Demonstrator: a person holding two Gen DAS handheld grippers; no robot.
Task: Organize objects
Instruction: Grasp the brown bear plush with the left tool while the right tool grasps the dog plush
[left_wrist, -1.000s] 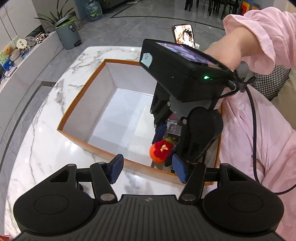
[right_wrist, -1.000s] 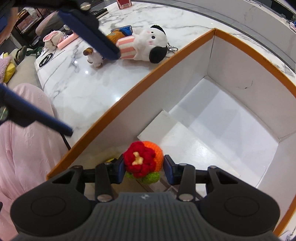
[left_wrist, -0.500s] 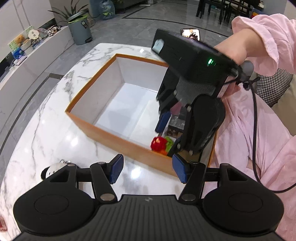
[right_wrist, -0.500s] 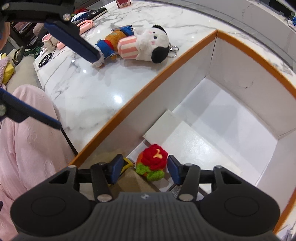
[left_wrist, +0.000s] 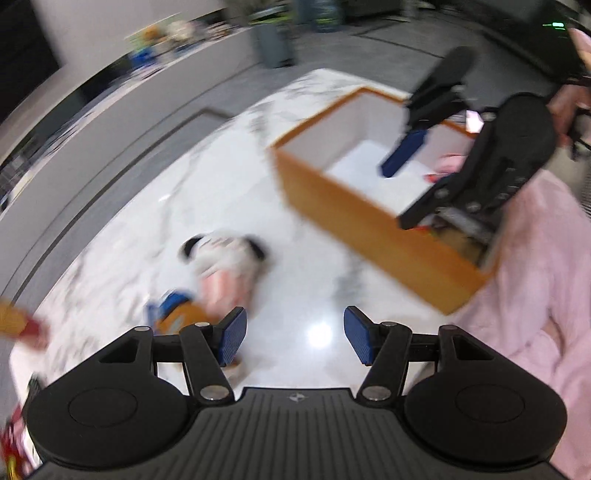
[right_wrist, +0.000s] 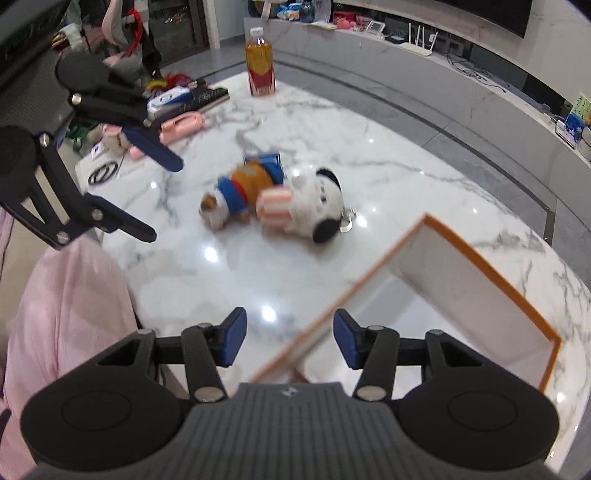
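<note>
An orange-rimmed white box (left_wrist: 373, 225) stands on the marble table, also in the right wrist view (right_wrist: 480, 295). A white plush with black ears and a striped top (right_wrist: 306, 210) lies beside an orange-and-blue plush (right_wrist: 243, 192) on the table, blurred in the left wrist view (left_wrist: 225, 262). My left gripper (left_wrist: 293, 339) is open and empty above the table near the plush toys. My right gripper (right_wrist: 290, 341) is open and empty over the box's near rim. It also shows above the box in the left wrist view (left_wrist: 417, 177).
A drink bottle (right_wrist: 260, 66), a remote, a pink case (right_wrist: 183, 125) and small items lie at the table's far side. The person's pink sleeve (left_wrist: 535, 288) is to the right of the box. A low grey counter runs behind the table.
The right gripper let go of the red and orange crocheted toy in the box, opened and rose out. The left gripper swung left toward the plush toys.
</note>
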